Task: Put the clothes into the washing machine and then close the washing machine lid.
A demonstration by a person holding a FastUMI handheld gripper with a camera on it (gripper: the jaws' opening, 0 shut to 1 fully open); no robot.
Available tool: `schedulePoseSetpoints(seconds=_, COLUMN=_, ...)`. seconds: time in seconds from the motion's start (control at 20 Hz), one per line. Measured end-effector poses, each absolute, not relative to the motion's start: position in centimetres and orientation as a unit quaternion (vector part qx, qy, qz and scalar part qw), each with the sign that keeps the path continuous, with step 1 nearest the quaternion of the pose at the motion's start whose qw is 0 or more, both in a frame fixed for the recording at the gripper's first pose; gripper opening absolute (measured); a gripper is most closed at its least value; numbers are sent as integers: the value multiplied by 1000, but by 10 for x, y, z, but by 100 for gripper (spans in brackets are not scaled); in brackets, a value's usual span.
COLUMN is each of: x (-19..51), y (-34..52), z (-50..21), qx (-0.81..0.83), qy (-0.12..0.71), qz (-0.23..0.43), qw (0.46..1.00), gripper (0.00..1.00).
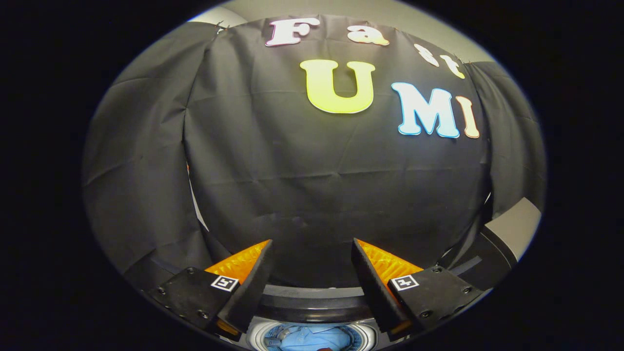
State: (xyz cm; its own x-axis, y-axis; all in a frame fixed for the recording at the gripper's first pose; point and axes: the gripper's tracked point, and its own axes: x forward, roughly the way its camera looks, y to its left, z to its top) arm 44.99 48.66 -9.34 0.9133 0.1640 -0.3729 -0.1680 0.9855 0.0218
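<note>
Here, gripper [312, 256] raised above washing machine [312, 304], fingers [375, 285] spread apart, nothing between them. Blue clothes [312, 339] lie inside round drum [360, 336], directly below fingers. Dark machine rim curves between fingers. Black cloth wall [331, 185] beyond.

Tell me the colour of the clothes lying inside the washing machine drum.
Light blue. The clothes show best in the gripper view, below the open, empty gripper.

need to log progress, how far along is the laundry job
Done: blue clothes lie in the washing machine drum, below the fingers. In hand: nothing; the claw is open, facing the booth wall. Left: the drum looks uncovered, so closing the lid.
</note>
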Motion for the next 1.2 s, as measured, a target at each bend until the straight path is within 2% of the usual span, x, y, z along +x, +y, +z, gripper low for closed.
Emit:
schedulePoseSetpoints(seconds=0.8, x=360, y=480, z=-123, qx=-5, qy=197, qz=122, qw=973, gripper=97)
schedulePoseSetpoints(seconds=1.2, x=277, y=471, z=-213, qx=-42, qy=273, qz=162, qw=947, gripper=97)
